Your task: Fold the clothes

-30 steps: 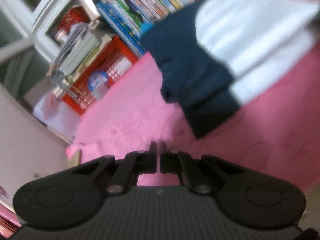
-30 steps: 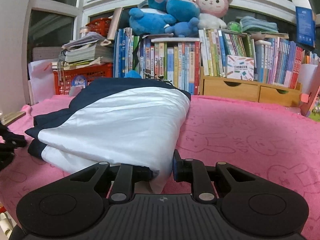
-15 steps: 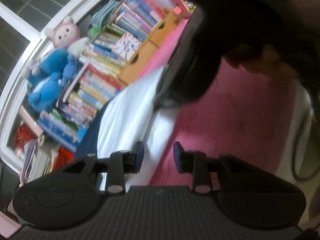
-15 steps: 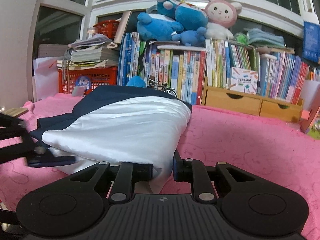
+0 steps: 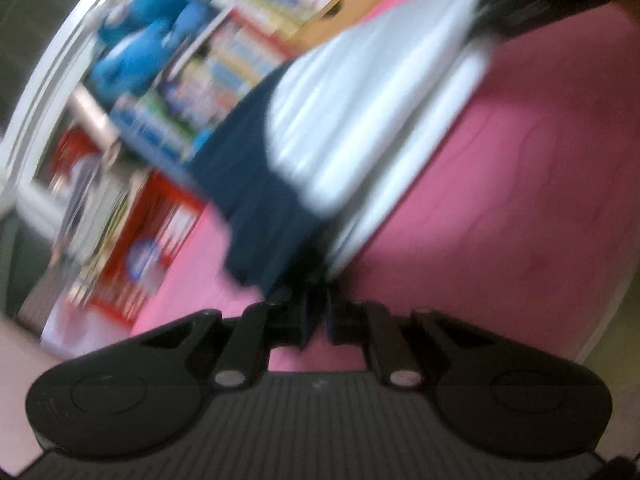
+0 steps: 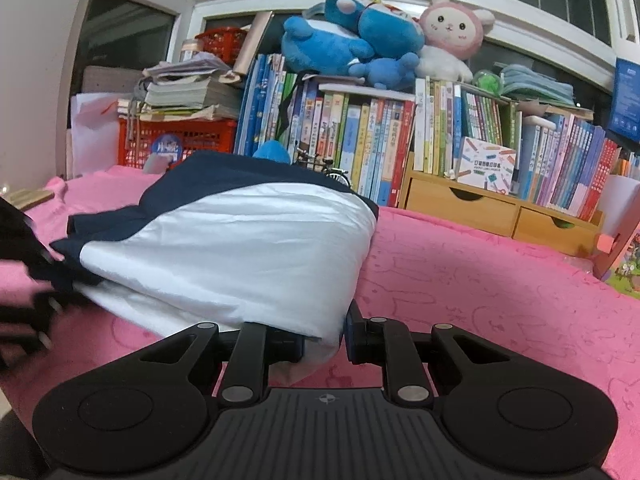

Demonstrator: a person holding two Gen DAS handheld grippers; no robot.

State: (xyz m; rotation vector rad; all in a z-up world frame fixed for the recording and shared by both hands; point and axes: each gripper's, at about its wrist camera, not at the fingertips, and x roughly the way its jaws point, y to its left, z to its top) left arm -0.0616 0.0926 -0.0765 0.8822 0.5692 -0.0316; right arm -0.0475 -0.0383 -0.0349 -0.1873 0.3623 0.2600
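Left wrist view, blurred: your left gripper [image 5: 318, 316] has its fingers nearly closed at the dark hem of the garment [image 5: 360, 120] on the pink blanket [image 5: 500, 200]; grip unclear.

Right wrist view: your right gripper [image 6: 324, 338] pinches the white corner. Risk: uneven pulling undoes the fold. Writing on the books [image 6: 360, 140] is unreadable.

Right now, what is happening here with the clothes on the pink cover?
A person with a gripper in each hand is folding a white and navy garment on the pink cover. The right gripper is closed on the garment's white corner. The left gripper sits at the navy end with its fingers nearly together, but blur hides whether it grips cloth. The garment already lies in a folded bundle.
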